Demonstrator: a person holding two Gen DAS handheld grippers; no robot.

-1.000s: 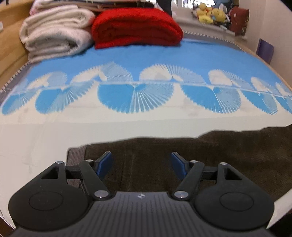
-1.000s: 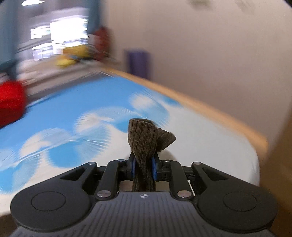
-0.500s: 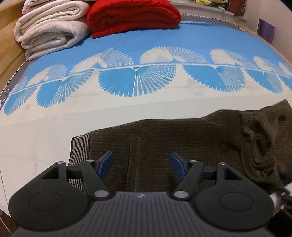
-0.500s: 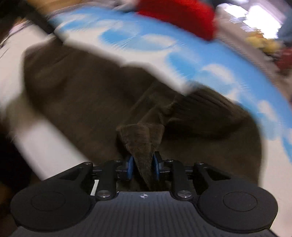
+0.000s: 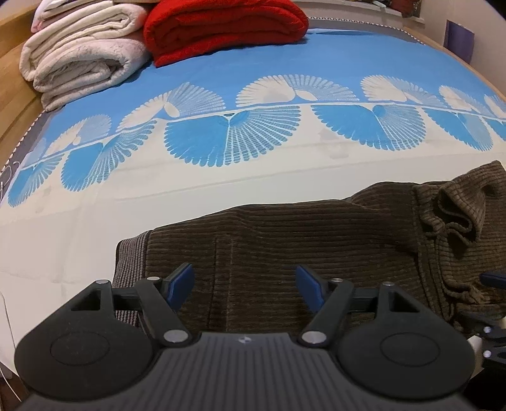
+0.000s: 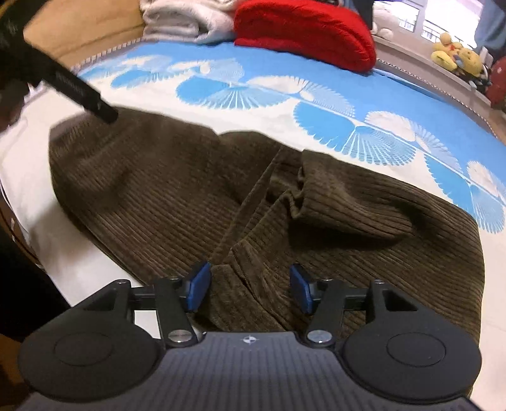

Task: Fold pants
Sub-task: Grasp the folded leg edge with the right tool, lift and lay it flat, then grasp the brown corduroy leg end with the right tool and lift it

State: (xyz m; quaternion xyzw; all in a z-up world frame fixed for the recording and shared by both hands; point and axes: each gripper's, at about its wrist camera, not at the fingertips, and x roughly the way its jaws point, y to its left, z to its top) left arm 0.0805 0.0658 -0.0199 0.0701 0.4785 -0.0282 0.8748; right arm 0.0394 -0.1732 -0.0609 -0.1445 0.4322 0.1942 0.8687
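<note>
Left wrist view
- Left gripper [image 5: 243,286]: spread wide, blue pads apart with nothing pinched – it hangs over the waist end of the pants.
- Pants [image 5: 316,240]: brown corduroy, lying on the near, cream part of the bedspread; the ribbed waistband sits at the left, and a crumpled leg end is folded back over the cloth at the right.
- Bedspread [image 5: 221,63]: blue at the far side, cream at the near side, with a band of fan shapes across the middle.
- Red blanket [image 5: 224,25]: folded, at the far end of the bed, just beside the pale folded blankets [image 5: 82,50] on its left.
- Right edge: a bit of the other gripper shows, too little to read.

Right wrist view
- Right gripper [image 6: 248,286]: its jaws have just been opening; the pads now stand apart, with the hem of the folded-over leg lying between them – not clamped.
- Pants [image 6: 151,196]: spread across the bed below the gripper, one leg doubled back toward the waist in a loose roll.
- Left gripper's finger [image 6: 79,91]: a dark bar reaching in from the upper left, its tip over the far corner of the cloth.
- Plush toys [image 6: 455,53]: yellow, on the sill beyond the bed.
</note>
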